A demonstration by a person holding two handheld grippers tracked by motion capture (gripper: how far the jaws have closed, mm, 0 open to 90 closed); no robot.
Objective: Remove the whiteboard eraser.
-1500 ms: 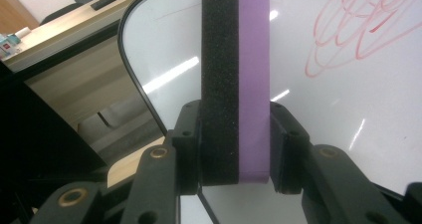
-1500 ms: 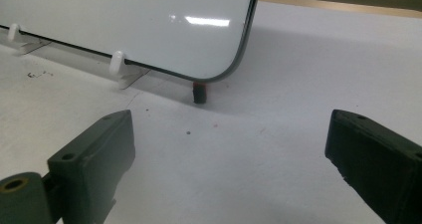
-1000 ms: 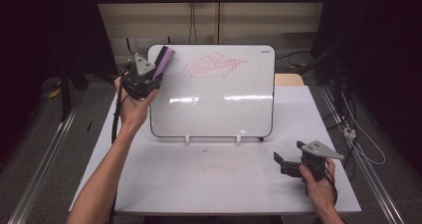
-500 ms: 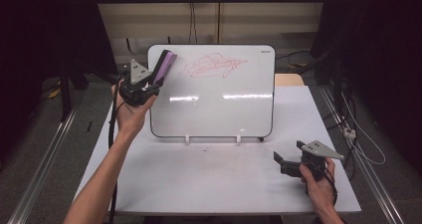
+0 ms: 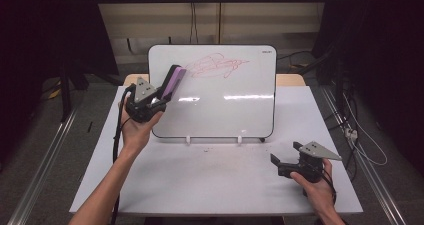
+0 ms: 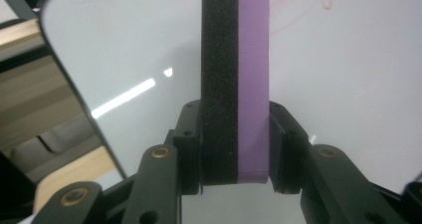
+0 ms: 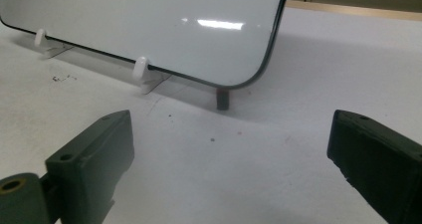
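A white board (image 5: 225,100) stands propped on the table, with a red scribble (image 5: 216,66) near its top. My left gripper (image 5: 161,96) is shut on a purple eraser with a black felt side (image 5: 173,81), held in front of the board's upper left part, left of the scribble. In the left gripper view the eraser (image 6: 236,84) rises upright between both jaws, with the board (image 6: 343,84) right behind it. My right gripper (image 5: 284,160) rests low on the table's right front and is open; in the right gripper view its jaws stand wide apart over bare table.
The board (image 7: 149,20) rests on two white clips (image 7: 142,67) and a small grey foot (image 7: 222,98). The white table (image 5: 210,180) has a few dark specks in front of the board. Cables (image 5: 360,140) trail off the right side, and a metal rail (image 5: 45,160) runs along the left.
My left hand has carried the eraser down and a little left of the scribble, lower on the board. The right gripper has kept still.
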